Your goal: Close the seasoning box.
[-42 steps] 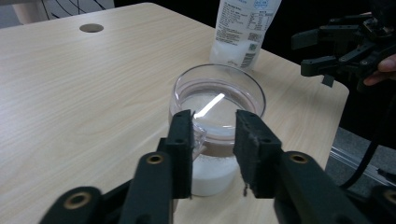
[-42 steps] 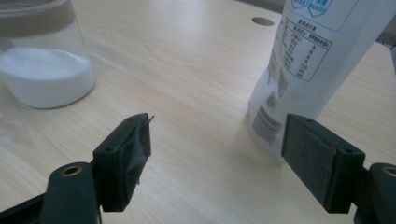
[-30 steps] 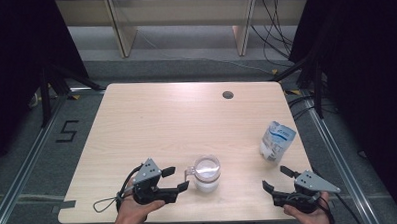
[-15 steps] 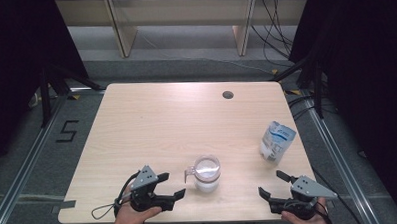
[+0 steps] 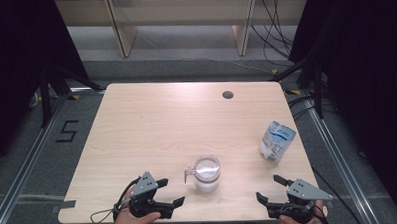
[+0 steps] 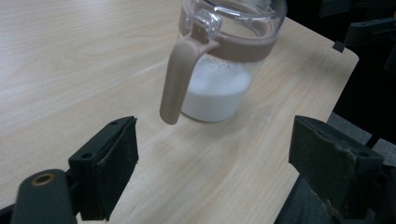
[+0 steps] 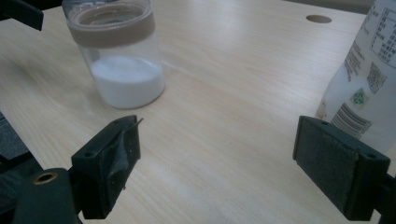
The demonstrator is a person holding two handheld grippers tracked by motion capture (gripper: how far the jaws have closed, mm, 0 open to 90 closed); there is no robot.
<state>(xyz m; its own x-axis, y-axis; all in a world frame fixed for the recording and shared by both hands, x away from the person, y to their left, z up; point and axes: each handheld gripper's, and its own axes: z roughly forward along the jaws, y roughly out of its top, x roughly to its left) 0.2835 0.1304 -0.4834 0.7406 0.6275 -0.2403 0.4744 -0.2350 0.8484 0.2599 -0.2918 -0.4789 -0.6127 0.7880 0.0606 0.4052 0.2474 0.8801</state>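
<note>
A clear jar (image 5: 207,172) with a tan band, a tan handle (image 6: 180,79) and white powder in its bottom stands near the table's front edge. A white and blue pouch (image 5: 276,142) stands upright at the right side. My left gripper (image 5: 172,191) is open just left of the jar, nothing between its jaws; in the left gripper view (image 6: 212,163) the handle hangs a short way ahead. My right gripper (image 5: 267,187) is open at the front right corner. The right gripper view (image 7: 215,163) has the jar (image 7: 121,60) at upper left and the pouch (image 7: 364,79) at right.
The light wooden table (image 5: 162,128) has a round cable hole (image 5: 228,95) at its back right. A floor mark shaped like a 5 (image 5: 67,130) lies left of the table. Black stands and cables flank both sides.
Both grippers have drawn back toward the table's front edge, still open. The jar and the pouch have not moved.
</note>
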